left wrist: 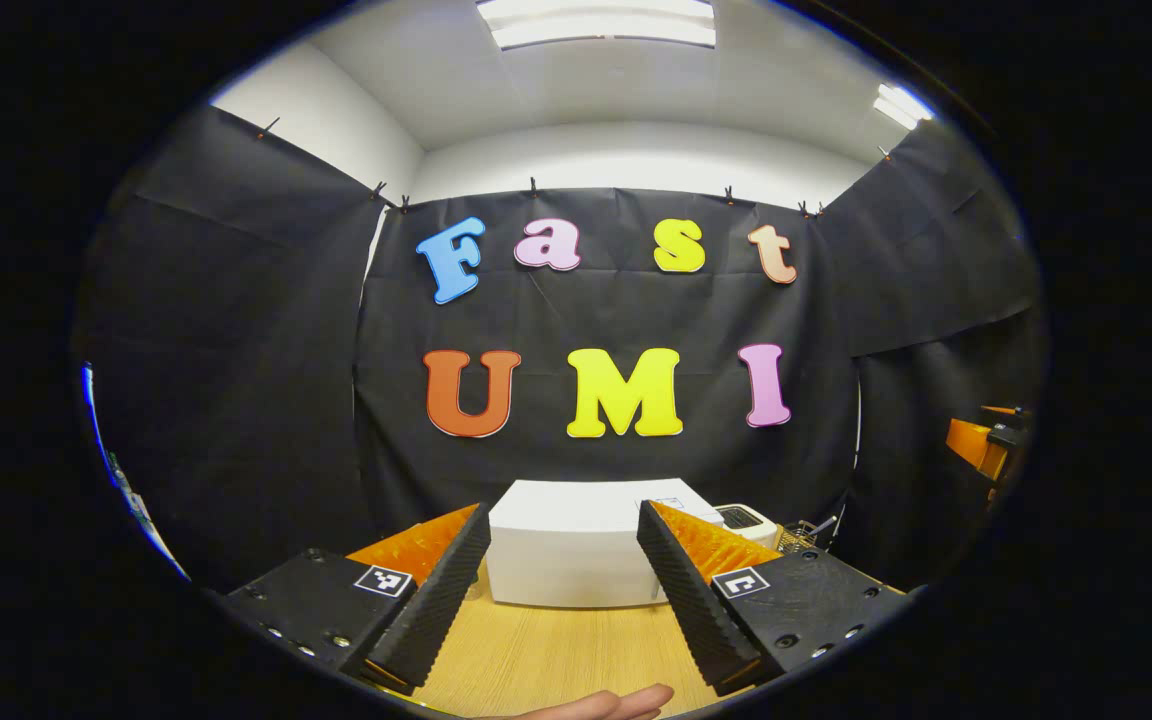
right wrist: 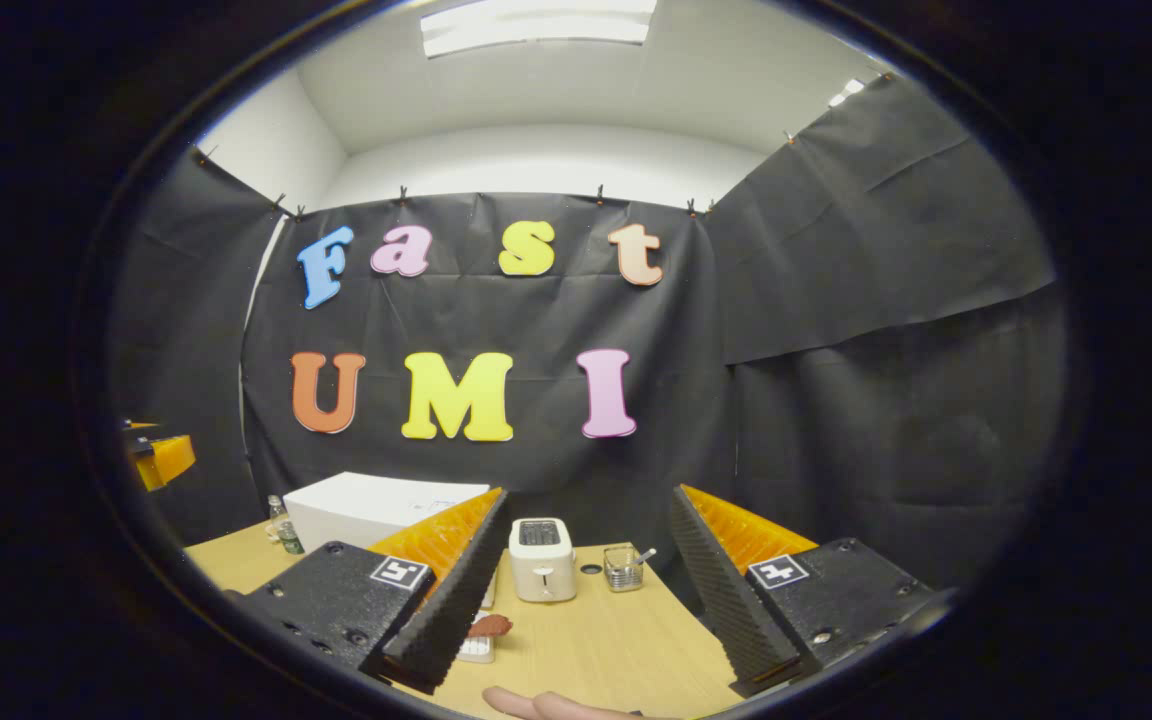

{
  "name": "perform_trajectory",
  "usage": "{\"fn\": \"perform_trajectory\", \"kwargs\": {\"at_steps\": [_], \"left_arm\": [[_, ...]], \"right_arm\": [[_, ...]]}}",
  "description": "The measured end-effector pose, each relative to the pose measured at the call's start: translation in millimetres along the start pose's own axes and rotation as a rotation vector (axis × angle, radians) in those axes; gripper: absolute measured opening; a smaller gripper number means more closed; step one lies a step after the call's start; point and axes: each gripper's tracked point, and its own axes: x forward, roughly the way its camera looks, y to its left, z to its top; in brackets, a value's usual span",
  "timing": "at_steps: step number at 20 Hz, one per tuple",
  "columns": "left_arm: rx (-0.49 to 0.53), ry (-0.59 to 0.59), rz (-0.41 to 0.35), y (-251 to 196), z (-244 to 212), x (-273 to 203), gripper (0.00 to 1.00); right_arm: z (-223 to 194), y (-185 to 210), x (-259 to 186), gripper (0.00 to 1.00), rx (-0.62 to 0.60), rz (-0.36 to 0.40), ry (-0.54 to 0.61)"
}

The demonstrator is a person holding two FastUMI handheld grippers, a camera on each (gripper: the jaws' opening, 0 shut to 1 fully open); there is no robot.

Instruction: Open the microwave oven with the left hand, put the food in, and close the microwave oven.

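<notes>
The white, box-shaped microwave (left wrist: pixel 566 550) stands on the wooden table (left wrist: pixel 546 650), straight ahead of my left gripper (left wrist: pixel 571 665). That gripper is open, holds nothing and is still short of the oven. In the right gripper view the microwave (right wrist: pixel 376 508) sits at the left. A reddish piece of food (right wrist: pixel 489 627) lies on a small white dish (right wrist: pixel 476 648), just past the left finger of my right gripper (right wrist: pixel 591 660). The right gripper is open and holds nothing. Its finger hides part of the dish.
A white toaster (right wrist: pixel 541 560) and a small glass cup (right wrist: pixel 622 568) stand at the back of the table (right wrist: pixel 616 650). A small bottle (right wrist: pixel 286 535) stands left of the microwave. A person's fingertips (right wrist: pixel 546 706) lie on the near edge. Black cloth walls close in the booth.
</notes>
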Motion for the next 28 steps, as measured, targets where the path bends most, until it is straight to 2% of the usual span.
{"fn": "perform_trajectory", "kwargs": {"at_steps": [6,7,8,10,13,22,23,24,28], "left_arm": [[0.005,0.036,-0.015,-7.7,-23.7,15.4,0.93],[0.012,0.042,-0.02,-10.9,-29.2,19.9,0.93],[0.017,0.052,-0.021,-14.6,-36.8,25.9,0.93],[0.014,0.061,-0.028,-22.9,-48.7,38.2,0.93],[0.02,0.061,-0.078,-44.5,-67.4,61.0,0.93],[0.054,0.141,-0.13,-97.0,-170.2,148.0,0.93],[0.05,0.153,-0.136,-103.7,-182.3,157.6,0.93],[0.043,0.174,-0.134,-108.1,-196.2,165.4,0.94],[0.009,0.218,-0.135,-128.4,-240.9,198.5,0.96]], "right_arm": [[-8.1,-1.0,3.3,1.0,0.021,0.01,0.004],[-9.6,-0.8,4.7,0.92,0.02,0.011,0.006],[-12.8,-1.3,5.2,1.0,0.019,0.012,0.007],[-18.2,-2.9,8.3,1.0,0.012,0.01,0.01],[-28.3,-6.3,14.2,1.0,-0.013,0.009,0.019],[-46.1,-17.5,31.8,1.0,-0.001,0.018,0.043],[-46.2,-18.7,33.5,0.92,0.0,0.02,0.04],[-49.0,-19.4,34.2,1.0,0.001,0.021,0.042],[-58.6,-21.4,38.3,1.0,0.013,0.048,0.051]]}}
